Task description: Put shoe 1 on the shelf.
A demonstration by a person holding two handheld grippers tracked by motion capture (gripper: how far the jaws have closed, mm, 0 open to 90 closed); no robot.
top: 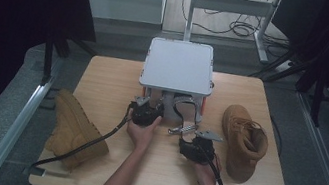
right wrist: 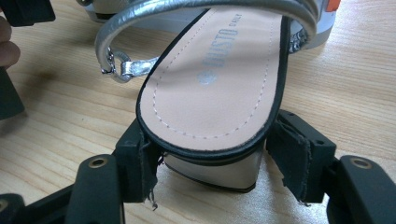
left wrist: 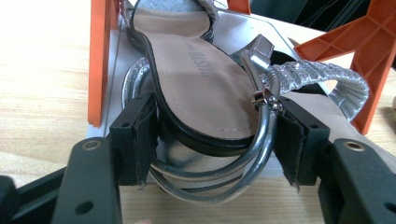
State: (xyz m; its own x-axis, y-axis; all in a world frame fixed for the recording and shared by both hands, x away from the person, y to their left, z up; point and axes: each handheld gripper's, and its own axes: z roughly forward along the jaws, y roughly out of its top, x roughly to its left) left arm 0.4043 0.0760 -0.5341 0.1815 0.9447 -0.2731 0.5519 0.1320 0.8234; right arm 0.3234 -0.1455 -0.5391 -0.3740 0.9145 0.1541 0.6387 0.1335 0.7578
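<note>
Two silver strappy sandals lie at the front of a grey lidded box [top: 178, 67] on orange legs [left wrist: 99, 56]. My left gripper [top: 149, 105] is shut on the heel end of the left sandal [left wrist: 201, 79]. Its pads [left wrist: 140, 140] press the black sole edge and the looped silver straps. The other sandal's sparkly strap [left wrist: 322, 77] shows beside it. My right gripper [top: 195, 138] holds the right sandal [right wrist: 219, 79] by its heel block, one pad [right wrist: 140, 168] on each side. That sandal [top: 185, 121] lies on the wooden table, its ankle strap arched over the insole.
A tan boot [top: 76, 128] lies on its side at the table's left edge. A second tan boot [top: 243, 141] stands at the right. The wooden table [top: 158, 177] has bare room in front of the hands. Black cables [top: 93, 144] trail from both grippers.
</note>
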